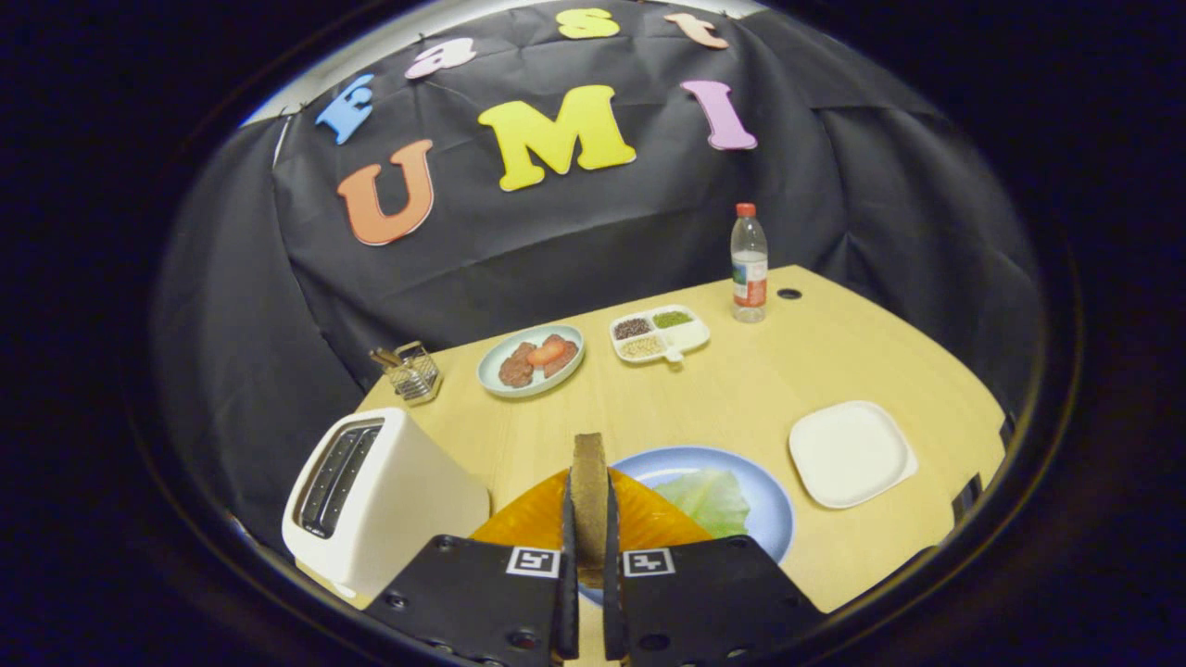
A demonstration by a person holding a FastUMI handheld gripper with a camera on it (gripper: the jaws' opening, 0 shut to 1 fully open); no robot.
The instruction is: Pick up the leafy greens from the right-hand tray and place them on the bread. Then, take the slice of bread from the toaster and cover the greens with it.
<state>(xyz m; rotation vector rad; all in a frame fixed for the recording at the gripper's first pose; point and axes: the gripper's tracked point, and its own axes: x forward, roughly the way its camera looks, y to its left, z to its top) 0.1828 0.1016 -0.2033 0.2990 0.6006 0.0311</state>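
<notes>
Wooden table [741, 389], read from the left. One white toaster [384, 496] stands at the near left corner, two slots on top; both slots look dark and I cannot tell whether anything sits in them. Behind it, at the far left corner, one small wire basket [412, 372] holds something brownish, too small to identify. Next along the back: one pale round plate [530, 360] carrying reddish-brown pieces of food, about three, touching each other. Beside it one white divided tray [660, 333] with compartments: dark grains, green grains, pale grains, and one compartment that looks unfilled. Further right, one clear plastic bottle [749, 264] with a red cap stands upright near the far edge. Near side, centre: the gripper [589, 556] has both fingers pressed against one slice of bread [589, 496], held on edge and upright between them, its top edge rising above the fingertips. Directly beyond and below the held slice lies a blue plate [774, 519] bearing an orange-yellow slab [528, 519] on its left part and one pale leafy green [712, 500] just to the right of the fingers, touching the orange piece. Well to the right of that plate, one white square tray [851, 452] sits bare.
</notes>
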